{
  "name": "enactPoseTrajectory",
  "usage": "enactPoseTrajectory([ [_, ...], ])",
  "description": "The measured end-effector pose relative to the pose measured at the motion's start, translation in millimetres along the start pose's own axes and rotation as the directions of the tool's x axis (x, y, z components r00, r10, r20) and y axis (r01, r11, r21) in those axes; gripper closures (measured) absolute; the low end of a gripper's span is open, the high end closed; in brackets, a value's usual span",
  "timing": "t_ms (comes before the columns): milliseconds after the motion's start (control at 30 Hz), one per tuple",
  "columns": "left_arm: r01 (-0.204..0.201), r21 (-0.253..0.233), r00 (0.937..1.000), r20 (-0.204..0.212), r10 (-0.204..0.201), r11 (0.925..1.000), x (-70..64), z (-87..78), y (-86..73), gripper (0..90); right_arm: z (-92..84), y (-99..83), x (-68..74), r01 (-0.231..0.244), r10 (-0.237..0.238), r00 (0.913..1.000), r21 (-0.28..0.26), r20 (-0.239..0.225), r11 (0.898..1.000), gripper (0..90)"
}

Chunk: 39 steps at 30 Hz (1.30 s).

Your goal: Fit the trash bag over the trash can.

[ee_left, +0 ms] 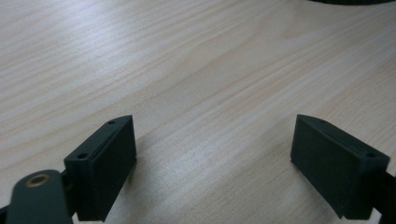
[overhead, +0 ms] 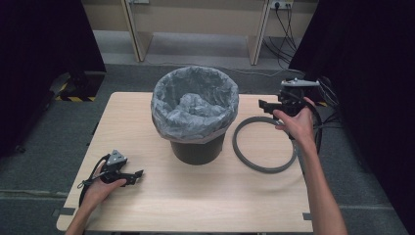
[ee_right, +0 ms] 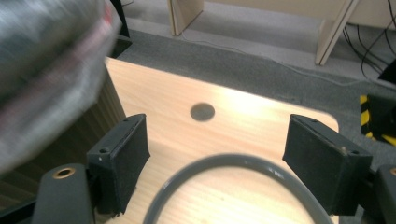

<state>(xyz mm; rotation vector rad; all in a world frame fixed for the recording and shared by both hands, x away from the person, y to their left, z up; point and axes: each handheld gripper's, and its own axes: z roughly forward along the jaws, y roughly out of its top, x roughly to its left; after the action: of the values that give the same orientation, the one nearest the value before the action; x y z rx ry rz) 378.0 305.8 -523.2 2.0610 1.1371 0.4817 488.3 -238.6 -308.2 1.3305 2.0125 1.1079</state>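
My right claw [overhead: 266, 105] gapes wide, empty. The grey ring [overhead: 264, 145] lies flat at its six o'clock, just below. My left claw [overhead: 138, 176], open too, rests well apart.

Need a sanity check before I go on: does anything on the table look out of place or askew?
Yes: the grey ring lies flat on the table right of the bin, not on its rim. The bag is folded loosely over the rim. Nothing looks spilled or damaged.

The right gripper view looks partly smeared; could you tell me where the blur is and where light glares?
Right gripper view: the bin liner at left is blurred, the ring fairly sharp, with glare on the table. Left gripper view: soft sheen on the wood.
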Motion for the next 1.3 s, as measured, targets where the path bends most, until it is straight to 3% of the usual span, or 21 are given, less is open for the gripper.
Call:
enactPoseTrajectory([
  [133,0.000,0.000,1.0000,0.000,0.000,1.0000,0.0,0.0,0.0,13.4,8.1,-21.7,-9.0,-0.017,0.017,0.9998,0.030,0.007,0.999,21.9],
  [233,0.000,0.000,1.0000,0.000,0.000,1.0000,0.0,0.0,0.0,13.4,12.3,-34.4,-12.8,0.003,-0.003,0.9997,0.042,0.022,0.999,17.2],
  [367,0.000,0.000,1.0000,0.000,0.000,1.0000,0.0,0.0,0.0,13.4,15.8,-49.0,-13.9,0.014,-0.013,0.9999,0.026,-0.006,1.000,17.1],
  [700,0.000,0.000,1.0000,0.000,0.000,1.0000,0.0,0.0,0.0,13.3,29.6,-88.1,-12.2,0.038,-0.039,0.9991,0.063,0.016,0.997,15.7],
  [1100,0.000,0.000,1.0000,0.000,0.000,1.0000,0.0,0.0,0.0,13.3,44.2,-118.0,-1.4,0.062,-0.064,0.9979,0.106,0.011,0.992,16.5],
  [1300,0.000,0.000,1.0000,0.000,0.000,1.0000,0.1,0.0,0.0,13.3,45.0,-130.3,-5.7,0.051,-0.057,0.9975,0.113,0.043,0.992,16.9],
])
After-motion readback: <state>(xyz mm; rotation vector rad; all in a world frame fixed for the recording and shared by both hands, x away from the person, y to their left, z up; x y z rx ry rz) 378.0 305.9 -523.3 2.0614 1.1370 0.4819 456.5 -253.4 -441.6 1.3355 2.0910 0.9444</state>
